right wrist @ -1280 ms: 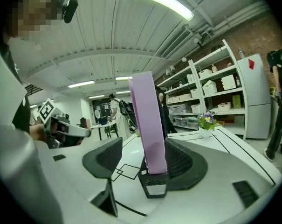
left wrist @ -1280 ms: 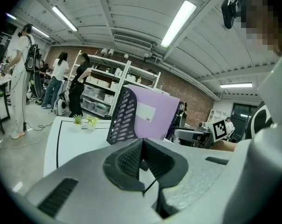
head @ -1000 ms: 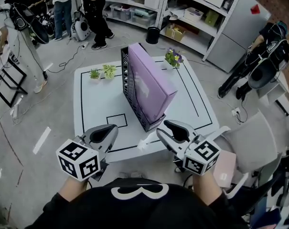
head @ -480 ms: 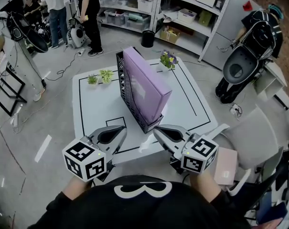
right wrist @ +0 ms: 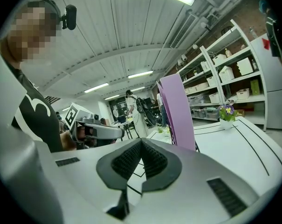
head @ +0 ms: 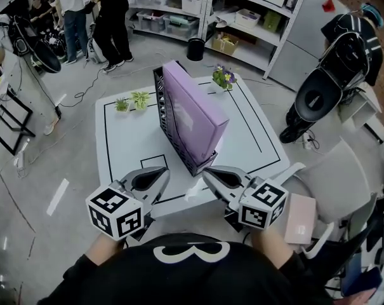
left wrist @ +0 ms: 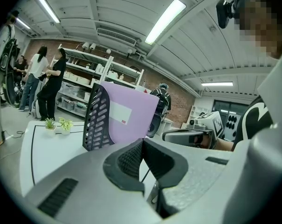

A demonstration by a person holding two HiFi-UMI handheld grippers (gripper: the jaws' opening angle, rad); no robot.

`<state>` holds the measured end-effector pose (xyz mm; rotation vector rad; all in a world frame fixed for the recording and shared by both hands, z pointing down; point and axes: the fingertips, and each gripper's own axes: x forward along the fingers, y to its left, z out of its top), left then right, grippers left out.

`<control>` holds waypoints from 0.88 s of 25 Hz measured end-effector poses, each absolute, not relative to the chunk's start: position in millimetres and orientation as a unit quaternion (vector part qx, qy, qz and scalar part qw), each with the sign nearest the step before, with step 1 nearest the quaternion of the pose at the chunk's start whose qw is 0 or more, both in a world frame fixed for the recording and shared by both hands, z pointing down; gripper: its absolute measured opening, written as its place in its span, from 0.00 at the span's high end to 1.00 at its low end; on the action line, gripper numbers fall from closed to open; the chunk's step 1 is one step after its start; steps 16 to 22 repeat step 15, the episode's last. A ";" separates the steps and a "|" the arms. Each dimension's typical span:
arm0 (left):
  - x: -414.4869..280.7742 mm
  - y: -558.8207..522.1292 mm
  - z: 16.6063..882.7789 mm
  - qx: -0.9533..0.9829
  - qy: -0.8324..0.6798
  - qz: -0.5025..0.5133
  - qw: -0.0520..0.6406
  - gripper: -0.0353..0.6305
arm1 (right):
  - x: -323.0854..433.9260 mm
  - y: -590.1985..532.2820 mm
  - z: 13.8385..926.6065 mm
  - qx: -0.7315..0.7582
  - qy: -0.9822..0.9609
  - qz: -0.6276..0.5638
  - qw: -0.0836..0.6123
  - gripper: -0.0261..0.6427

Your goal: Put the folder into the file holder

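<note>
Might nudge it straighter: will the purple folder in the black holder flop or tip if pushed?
The purple folder looks thick and flat-faced, so probably stiff, not floppy. It stands on edge in the tall, narrow black file holder, so a high sideways push might tip both. On the smooth-looking white table, the holder may slide.

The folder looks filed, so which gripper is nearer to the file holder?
Right. The right gripper sits just off the file holder's near end, jaws shut and empty. The left gripper, also shut, is farther out to the left of that end.
</note>
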<state>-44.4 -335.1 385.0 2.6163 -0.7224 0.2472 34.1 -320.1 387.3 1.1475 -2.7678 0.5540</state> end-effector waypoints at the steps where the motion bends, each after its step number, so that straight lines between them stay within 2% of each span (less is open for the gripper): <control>1: -44.4 -335.4 386.0 0.939 -0.259 0.090 0.207 0.94 | 34.0 -320.3 388.9 0.376 -0.907 0.183 0.048 0.96; 22: -46.8 -338.0 389.9 0.939 -0.255 0.098 0.210 0.94 | 30.8 -322.6 397.3 0.379 -0.903 0.194 0.055 0.96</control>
